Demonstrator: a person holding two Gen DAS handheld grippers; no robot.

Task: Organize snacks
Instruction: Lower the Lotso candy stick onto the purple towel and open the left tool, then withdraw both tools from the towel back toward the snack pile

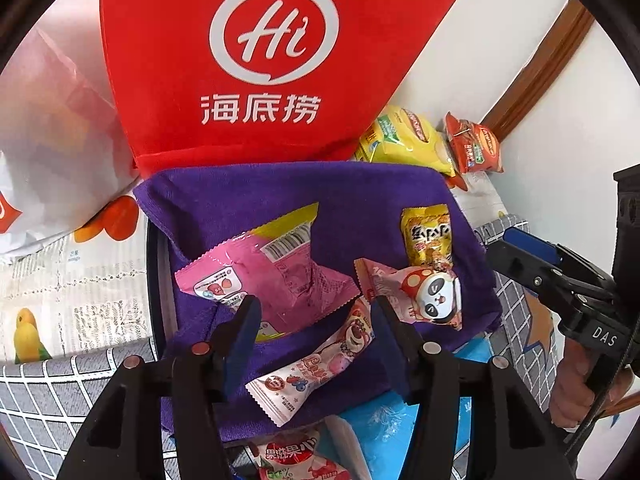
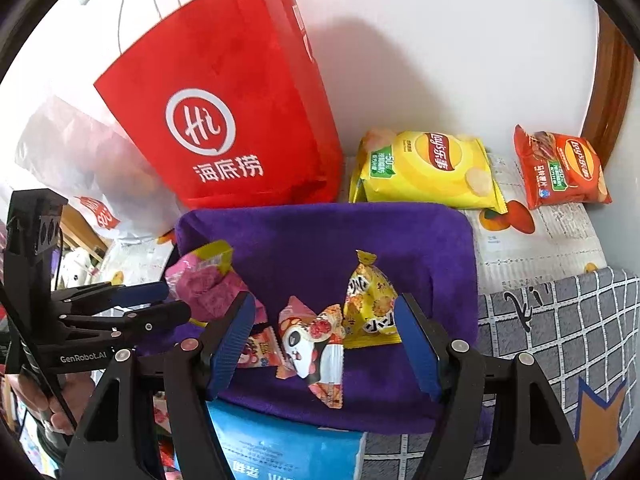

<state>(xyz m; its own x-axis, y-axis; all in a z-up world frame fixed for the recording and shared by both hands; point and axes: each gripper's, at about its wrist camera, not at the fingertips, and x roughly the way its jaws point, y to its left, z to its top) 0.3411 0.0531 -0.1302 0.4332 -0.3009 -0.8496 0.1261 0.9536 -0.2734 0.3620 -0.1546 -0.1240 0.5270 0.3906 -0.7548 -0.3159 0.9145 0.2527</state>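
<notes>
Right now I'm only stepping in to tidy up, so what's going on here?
A person holds a gripper in each hand over a purple towel scattered with small snack packets. The left gripper is open above the pink packet and a bear packet, gripping neither. The right gripper is open around the panda packet, holding nothing. Two chip bags lie beside a red bag.

My pads (image 1: pixel 244 344) dark blue on black arms, purple towel (image 2: pixel 320 240) under me, pink packet (image 1: pixel 276 276), yellow packet (image 2: pixel 370 304), red bag (image 2: pixel 240 120) with white logo, yellow chips (image 2: pixel 432 172), orange-red chips (image 2: pixel 560 168), grey cloth (image 2: pixel 560 320) with white grid.
</notes>
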